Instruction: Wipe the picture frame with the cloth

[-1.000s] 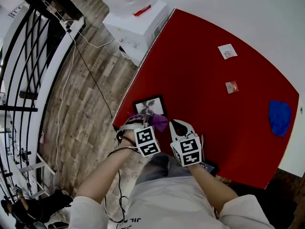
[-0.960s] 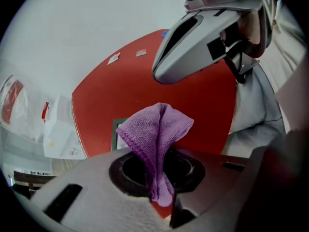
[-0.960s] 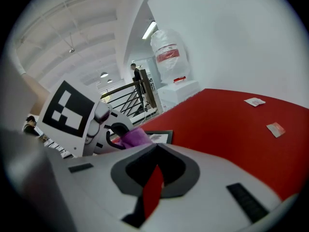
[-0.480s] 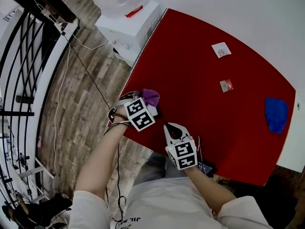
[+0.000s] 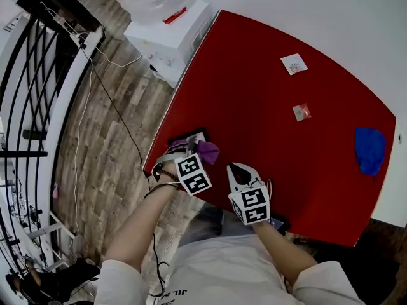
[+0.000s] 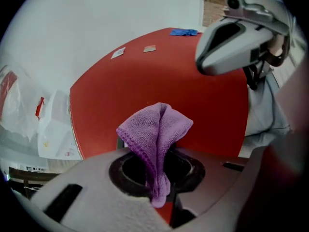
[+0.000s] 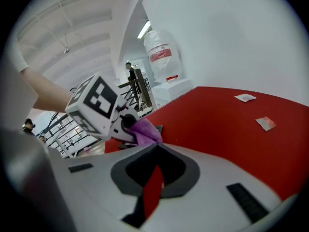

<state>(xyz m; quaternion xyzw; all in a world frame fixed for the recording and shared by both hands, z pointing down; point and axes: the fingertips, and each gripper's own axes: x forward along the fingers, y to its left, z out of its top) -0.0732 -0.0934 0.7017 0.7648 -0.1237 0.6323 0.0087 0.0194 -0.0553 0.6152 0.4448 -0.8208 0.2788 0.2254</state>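
Since the cloth (image 6: 155,129) is limp, the left gripper (image 6: 161,178) pinches one fold; the right gripper (image 7: 155,146) is closed, empty; the light picture frame (image 5: 189,136) under the left tips may slide.

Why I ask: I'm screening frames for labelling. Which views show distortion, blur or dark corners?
Head view: evenly lit, sharp, railing bars bowed. Left gripper view: fisheye circle, black corners, purple cloth crisp. Right gripper view: same black corners, its close jaws soft.
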